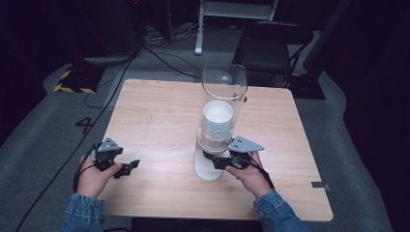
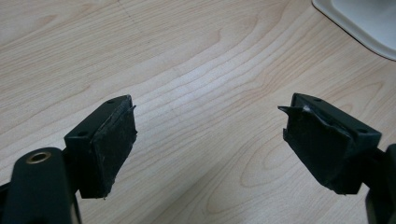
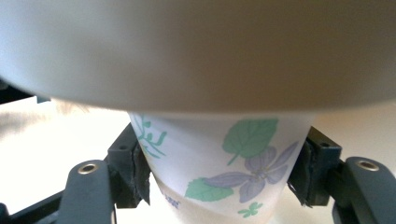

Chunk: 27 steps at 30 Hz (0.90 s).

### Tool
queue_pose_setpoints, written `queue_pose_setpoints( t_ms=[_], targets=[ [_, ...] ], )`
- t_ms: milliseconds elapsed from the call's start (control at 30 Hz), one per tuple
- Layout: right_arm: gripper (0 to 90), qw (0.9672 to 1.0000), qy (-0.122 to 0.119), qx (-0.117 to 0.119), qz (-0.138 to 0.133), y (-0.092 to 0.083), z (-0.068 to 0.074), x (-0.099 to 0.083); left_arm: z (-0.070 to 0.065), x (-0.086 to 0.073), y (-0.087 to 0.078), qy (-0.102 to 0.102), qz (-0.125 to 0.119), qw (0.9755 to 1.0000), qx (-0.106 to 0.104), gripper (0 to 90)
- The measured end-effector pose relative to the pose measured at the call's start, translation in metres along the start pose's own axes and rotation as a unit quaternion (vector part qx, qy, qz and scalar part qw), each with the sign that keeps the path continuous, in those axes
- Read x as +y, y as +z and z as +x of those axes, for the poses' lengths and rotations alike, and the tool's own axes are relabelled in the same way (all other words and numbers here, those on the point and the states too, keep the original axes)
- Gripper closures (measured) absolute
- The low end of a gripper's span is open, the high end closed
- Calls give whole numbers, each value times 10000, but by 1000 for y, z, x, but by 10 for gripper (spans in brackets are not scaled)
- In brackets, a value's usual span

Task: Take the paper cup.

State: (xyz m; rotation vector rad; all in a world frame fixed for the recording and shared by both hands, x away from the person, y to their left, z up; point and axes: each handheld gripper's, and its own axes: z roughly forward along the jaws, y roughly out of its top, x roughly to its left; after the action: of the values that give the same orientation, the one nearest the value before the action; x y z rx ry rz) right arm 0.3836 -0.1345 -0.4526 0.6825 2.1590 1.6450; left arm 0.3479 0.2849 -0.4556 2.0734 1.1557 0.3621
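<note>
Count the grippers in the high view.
2: left gripper at the table's near-left, fingers apart over bare wood; right gripper beside the cup dispenser, fingers closed on a floral paper cup under it.

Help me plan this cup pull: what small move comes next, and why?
Probably draw the right gripper straight down: its jaws already clamp the flowered paper cup hanging beneath the dispenser, while the left gripper waits open over the table.

In the right gripper view a blurred grey-white body (image 3: 196,46) spans the top, hiding the upper part of the flowered paper cup (image 3: 219,172); the cup's foot is cut off at the bottom edge. In the left gripper view a white base (image 2: 369,23) is cropped at the upper right corner.
</note>
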Motion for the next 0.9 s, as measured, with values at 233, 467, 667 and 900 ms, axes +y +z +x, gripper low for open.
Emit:
queue_pose_setpoints(
  t_ms=[233, 467, 667, 900],
  targets=[
    [336, 9999, 127, 10, 48, -1, 2, 0, 0, 0, 0, -2, -1, 10000, -2, 165],
    [335, 9999, 144, -9, 17, -1, 3, -1, 0, 0, 0, 1, -1, 10000, 9, 165],
    [339, 9996, 252, 49, 123, -1, 4, -3, 0, 1, 0, -13, 22, 10000, -2, 165],
    [336, 9985, 167, -9, 526, 4, 1, -19, 1, 1, -1, -35, -23, 10000, -9, 165]
  ],
)
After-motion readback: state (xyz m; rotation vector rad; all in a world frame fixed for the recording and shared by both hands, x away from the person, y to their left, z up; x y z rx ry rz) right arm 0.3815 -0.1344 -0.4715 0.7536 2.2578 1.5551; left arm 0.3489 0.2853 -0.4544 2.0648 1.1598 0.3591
